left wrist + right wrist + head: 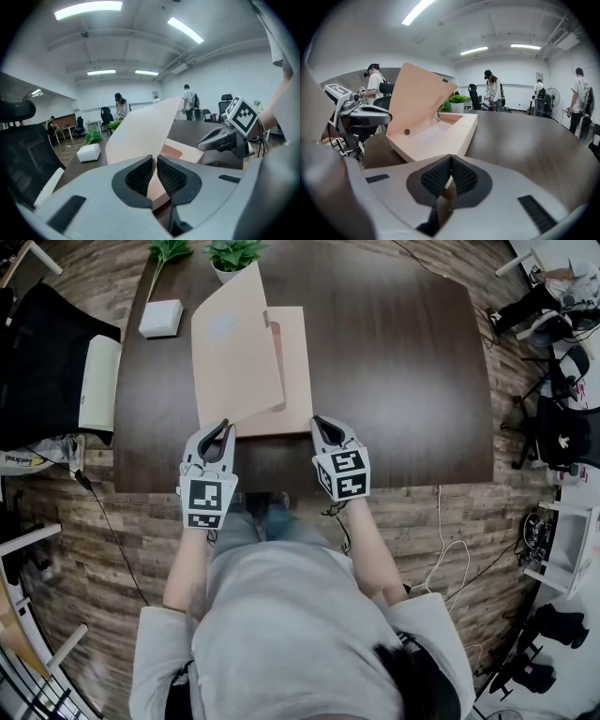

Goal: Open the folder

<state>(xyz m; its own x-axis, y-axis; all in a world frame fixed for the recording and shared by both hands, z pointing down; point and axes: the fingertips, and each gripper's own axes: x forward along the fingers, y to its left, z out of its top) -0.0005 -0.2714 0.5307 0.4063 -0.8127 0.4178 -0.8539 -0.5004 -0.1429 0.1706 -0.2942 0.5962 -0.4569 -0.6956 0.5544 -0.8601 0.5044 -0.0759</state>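
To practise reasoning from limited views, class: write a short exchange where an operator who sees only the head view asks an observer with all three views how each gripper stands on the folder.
Operator: From above, the left gripper reaches the raised cover. Is it gripping?
Observer: Yes. The left gripper view shows its pads closed on the cover's near edge.
Operator: And the right gripper?
Observer: The right gripper view shows its pads pinching the near edge of the bottom sheet, which lies flat on the table.
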